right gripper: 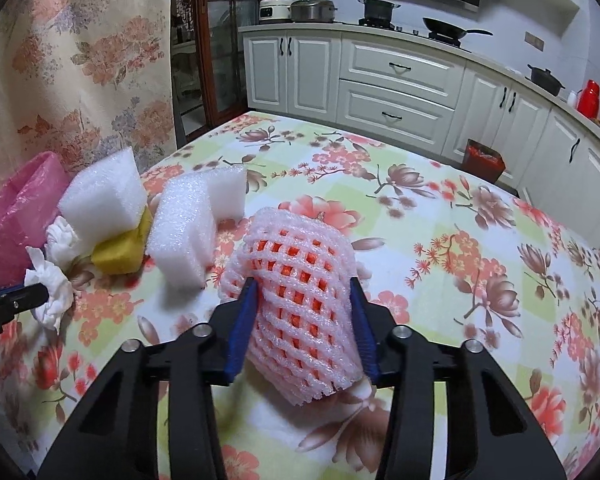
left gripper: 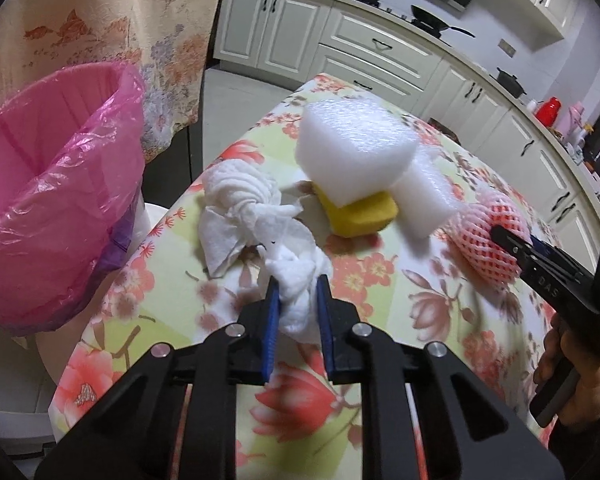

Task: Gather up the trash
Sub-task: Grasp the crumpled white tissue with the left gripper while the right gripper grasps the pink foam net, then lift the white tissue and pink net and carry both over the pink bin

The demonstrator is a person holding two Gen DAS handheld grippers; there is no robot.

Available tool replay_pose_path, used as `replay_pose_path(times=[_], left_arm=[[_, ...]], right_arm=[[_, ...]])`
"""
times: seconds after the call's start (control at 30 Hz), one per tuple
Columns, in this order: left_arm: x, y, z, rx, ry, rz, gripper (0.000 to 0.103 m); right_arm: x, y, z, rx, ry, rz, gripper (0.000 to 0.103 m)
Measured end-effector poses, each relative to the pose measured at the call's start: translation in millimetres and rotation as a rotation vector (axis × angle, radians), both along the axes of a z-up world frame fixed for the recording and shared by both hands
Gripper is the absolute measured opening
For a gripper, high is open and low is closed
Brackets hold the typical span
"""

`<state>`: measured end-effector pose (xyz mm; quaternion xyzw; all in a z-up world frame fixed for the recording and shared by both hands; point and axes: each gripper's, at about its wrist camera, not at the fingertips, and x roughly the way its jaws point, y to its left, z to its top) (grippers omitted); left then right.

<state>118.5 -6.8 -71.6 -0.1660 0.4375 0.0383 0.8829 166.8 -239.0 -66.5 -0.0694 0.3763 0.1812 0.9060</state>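
While we look through the left wrist view, our left gripper (left gripper: pixel 296 286) sits at lower centre with its blue pads pinched onto a crumpled white tissue (left gripper: pixel 300 300) lying on the flowered tablecloth (left gripper: pixel 380 272). More tissue (left gripper: pixel 236 208) trails up and left of the pads, so its long axis runs diagonally toward the upper left. That is also the way to the pink-lined bin (left gripper: pixel 48 200), which fills the left edge of the frame, off the table and lower than it; we judge the coming carry turns on that leftward swing, and the left hand is clearly the nearer one. Beyond the tissue, a white foam block (left gripper: pixel 352 152) rests on a yellow sponge (left gripper: pixel 360 216). At the right edge, the right gripper (left gripper: pixel 512 240) touches the foam net (left gripper: pixel 488 240).

Turning to the right wrist view, our right gripper (right gripper: pixel 304 300) is clamped on that pink foam net (right gripper: pixel 300 300), one pad on each side, its length pointing away up the frame. The bin (right gripper: pixel 20 208) shows only at the far left, past the foam pieces (right gripper: pixel 188 228), so this hand has the longer reach across.
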Motion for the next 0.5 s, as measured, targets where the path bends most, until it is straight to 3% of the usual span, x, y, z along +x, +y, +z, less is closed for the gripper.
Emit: replay_pose_path(times=[0.5], left_arm=[[-20.2,-11.2,31.5,0.005,-0.073,-0.056,0.018]], right_arm=[[-29.7,-20.8,24.3,0.043,-0.039,-0.038,0.034]])
